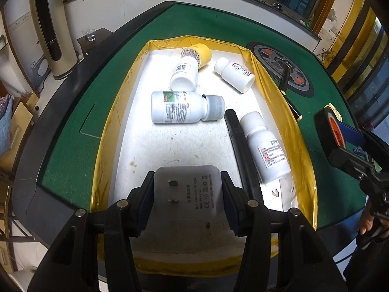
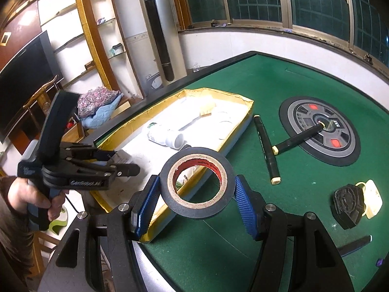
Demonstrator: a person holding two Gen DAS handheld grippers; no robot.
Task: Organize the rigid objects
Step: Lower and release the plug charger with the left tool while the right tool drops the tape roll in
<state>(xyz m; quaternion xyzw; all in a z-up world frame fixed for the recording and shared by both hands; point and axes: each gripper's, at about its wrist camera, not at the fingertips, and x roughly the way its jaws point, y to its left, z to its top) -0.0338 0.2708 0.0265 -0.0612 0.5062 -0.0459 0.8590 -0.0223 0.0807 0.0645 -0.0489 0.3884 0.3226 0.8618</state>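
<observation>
Here, two hand-held grippers work over a green felt table (image 2: pixel 243 231) that carries a shallow yellow-rimmed tray (image 1: pixel 121 112) with a white floor. The left gripper (image 1: pixel 187 196) is pinching a white plug adapter (image 1: pixel 187 189) by its two sides, prong face up, low over the near end of the tray. The right gripper (image 2: pixel 197 194) is clamped on a roll of black tape (image 2: pixel 197 182), held level above the table just beside the tray's near corner. Already lying in the tray are four white pill bottles and a yellow bottle (image 1: pixel 198 53), all on their sides, with a black marker (image 1: pixel 240 150) alongside the nearest white bottle (image 1: pixel 265 148). Still out on the felt are two more black markers (image 2: pixel 266 150), one resting on the table's round centre panel (image 2: pixel 318 131), and a black fob with a cream tag (image 2: pixel 350 204). The step in hand appears to be setting the adapter down: it would go best lowered flat onto the bare white patch at the near end, clear of the marker, with the fingers spreading only once it rests. The tape could follow into the open space beside it. The adapter's face carries small printed lines and a CE-style mark, too small to read. The bottle labels are illegible. The left gripper's body reads "GenRobot.AI" in the right wrist view.
</observation>
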